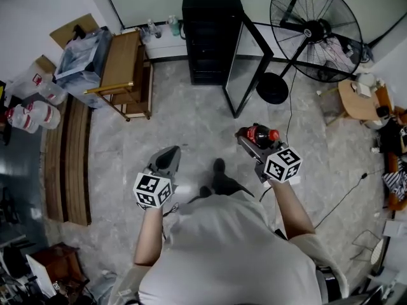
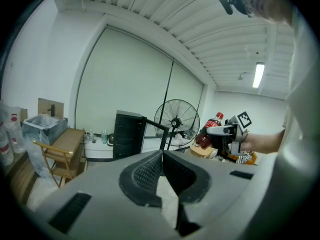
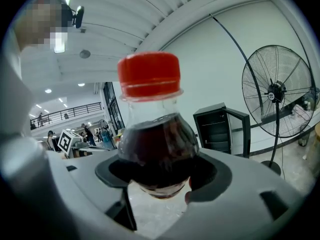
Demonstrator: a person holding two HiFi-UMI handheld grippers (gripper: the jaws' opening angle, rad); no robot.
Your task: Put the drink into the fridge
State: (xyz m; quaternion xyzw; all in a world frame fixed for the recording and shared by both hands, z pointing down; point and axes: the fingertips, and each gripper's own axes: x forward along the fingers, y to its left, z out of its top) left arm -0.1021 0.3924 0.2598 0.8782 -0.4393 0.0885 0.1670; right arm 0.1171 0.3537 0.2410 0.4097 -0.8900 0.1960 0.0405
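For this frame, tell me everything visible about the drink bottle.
The drink bottle is clear plastic, filled with dark cola-like liquid to its shoulder. It has a red screw cap on, and a red label shows in the left gripper view. It stands roughly upright, cap up, clamped round its body between the jaws of the right gripper, the only thing touching it. It is held in the air above the floor, well short of the open black fridge.
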